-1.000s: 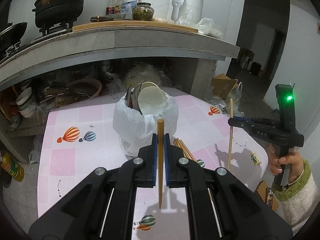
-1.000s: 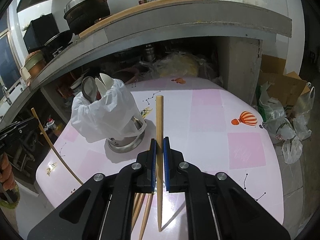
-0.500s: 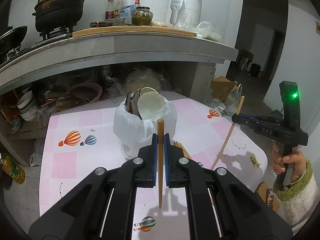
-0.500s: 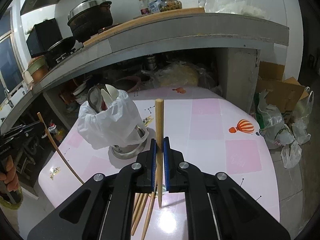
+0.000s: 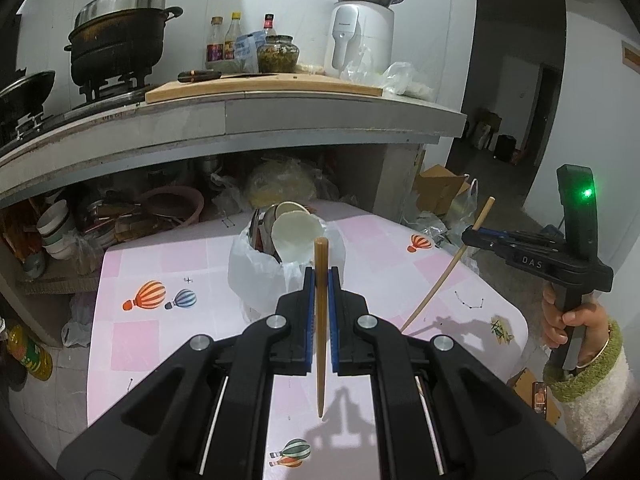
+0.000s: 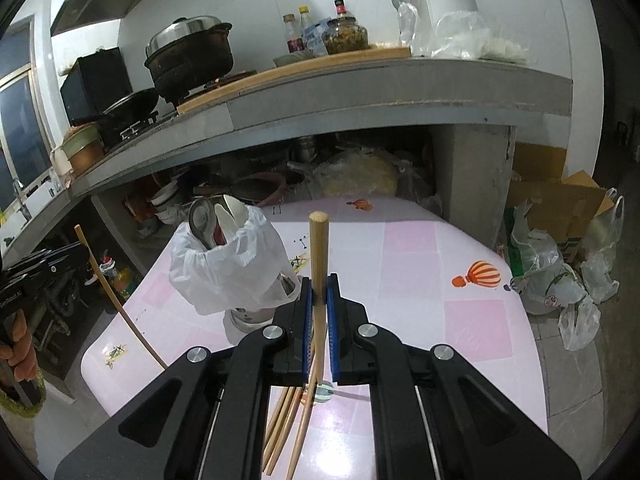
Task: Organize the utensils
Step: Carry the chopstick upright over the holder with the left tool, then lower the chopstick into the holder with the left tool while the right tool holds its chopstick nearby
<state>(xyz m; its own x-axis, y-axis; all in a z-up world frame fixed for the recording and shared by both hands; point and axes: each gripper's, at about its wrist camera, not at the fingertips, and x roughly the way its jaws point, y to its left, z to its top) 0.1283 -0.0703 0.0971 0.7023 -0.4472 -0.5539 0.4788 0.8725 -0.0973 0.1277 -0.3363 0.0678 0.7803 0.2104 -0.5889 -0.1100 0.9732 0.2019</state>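
Plastic-lined holder [image 6: 228, 276] contains spoons [image 6: 218, 220], no chopsticks.

matt wooden chopstick [image 5: 320, 320]; glossy pink table [image 5: 168, 256]; crinkled thin plastic bag [image 6: 224, 268]; steel pot lid [image 5: 120, 4].

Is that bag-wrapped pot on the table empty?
No. The holder already has spoons standing in it, bowls poking above the bag's rim.

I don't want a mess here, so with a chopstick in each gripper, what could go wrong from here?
Each gripper, left and right, pinches its chopstick at one narrow spot, so either could pivot or slip. The holder is draped in a loose bag and already crowded with spoons; a tip might snag the plastic or tip the holder.
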